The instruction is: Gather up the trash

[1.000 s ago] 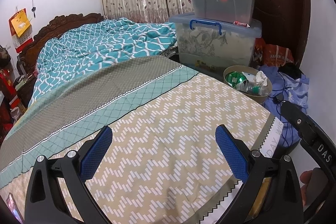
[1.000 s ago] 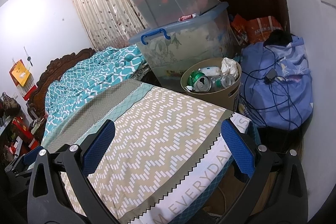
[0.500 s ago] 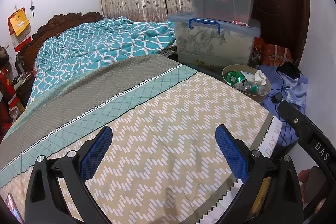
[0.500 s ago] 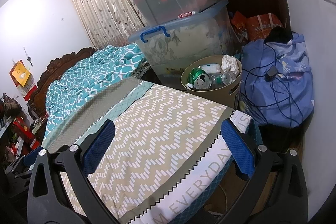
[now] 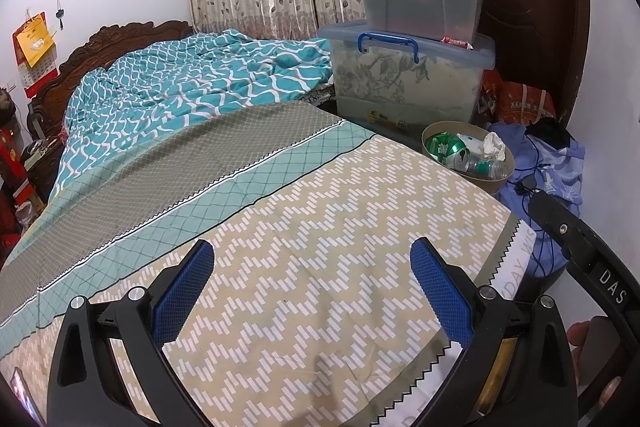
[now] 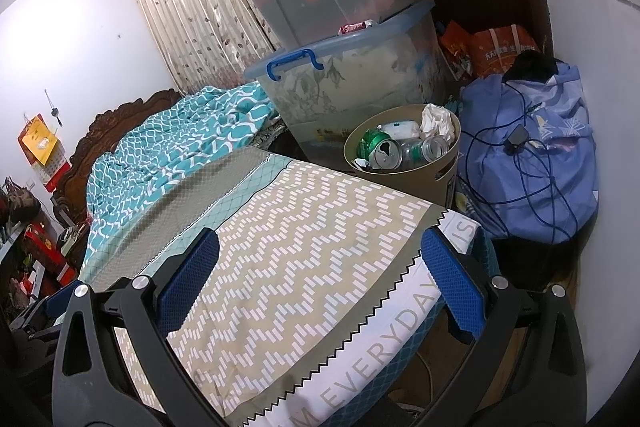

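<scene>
From the left wrist we see our left gripper (image 5: 310, 287) spread and empty over the bed (image 5: 320, 227), the trash bin (image 5: 496, 183) beyond its far corner, while from the right wrist our right gripper (image 6: 320, 273), equally spread and empty, faces that bin's (image 6: 436, 183) light, crushable green can (image 6: 380, 151), likely best pinched across its body.

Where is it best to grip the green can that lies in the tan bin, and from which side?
Grip the green can across its round body, coming from above with the right hand-held gripper. It lies on its side on top of the trash, open mouth toward the bed, with the bin wall close around it.
</scene>
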`<state>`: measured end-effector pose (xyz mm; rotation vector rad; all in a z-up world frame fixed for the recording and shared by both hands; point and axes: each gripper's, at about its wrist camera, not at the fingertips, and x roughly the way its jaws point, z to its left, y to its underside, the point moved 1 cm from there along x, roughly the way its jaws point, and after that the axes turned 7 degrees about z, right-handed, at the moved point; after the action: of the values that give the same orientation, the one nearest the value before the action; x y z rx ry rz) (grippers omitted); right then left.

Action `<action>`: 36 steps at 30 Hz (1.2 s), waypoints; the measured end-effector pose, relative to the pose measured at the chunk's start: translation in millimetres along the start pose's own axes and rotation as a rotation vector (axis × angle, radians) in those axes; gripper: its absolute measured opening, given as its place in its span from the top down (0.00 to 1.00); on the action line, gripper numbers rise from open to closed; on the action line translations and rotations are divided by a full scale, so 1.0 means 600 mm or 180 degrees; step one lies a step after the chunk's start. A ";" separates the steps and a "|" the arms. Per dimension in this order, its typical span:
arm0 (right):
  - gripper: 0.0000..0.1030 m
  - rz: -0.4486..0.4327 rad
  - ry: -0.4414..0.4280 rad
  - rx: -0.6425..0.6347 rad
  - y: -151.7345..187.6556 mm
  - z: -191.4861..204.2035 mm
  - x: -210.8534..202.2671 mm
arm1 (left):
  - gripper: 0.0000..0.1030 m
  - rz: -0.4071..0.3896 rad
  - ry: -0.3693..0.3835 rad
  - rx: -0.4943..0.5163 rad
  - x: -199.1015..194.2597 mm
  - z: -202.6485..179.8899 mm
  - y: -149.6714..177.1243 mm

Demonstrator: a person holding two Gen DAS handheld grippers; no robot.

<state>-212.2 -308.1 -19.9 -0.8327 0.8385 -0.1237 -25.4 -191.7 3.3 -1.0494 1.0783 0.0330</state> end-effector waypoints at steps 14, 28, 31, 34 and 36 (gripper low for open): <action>0.03 0.0004 -0.0003 -0.0006 0.002 0.000 0.003 | 0.08 0.0022 0.0016 0.0023 0.005 0.002 0.001; 0.03 0.0011 -0.0003 -0.0006 0.001 0.002 0.005 | 0.08 0.0018 0.0018 0.0021 0.008 0.004 0.000; 0.03 0.0008 -0.0002 -0.0019 0.001 0.002 0.005 | 0.08 0.0026 0.0010 0.0017 0.010 0.006 0.003; 0.03 0.0023 -0.0007 -0.0028 0.001 0.004 0.011 | 0.08 0.0045 0.0000 0.0013 0.013 0.010 0.004; 0.03 0.0029 -0.0009 -0.0037 0.001 0.007 0.012 | 0.08 0.0044 0.0000 0.0004 0.012 0.013 0.003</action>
<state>-204.7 -308.1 -23.2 -0.8398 0.8411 -0.1097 -17.1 -188.3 -2.7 -1.0410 1.0853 0.0435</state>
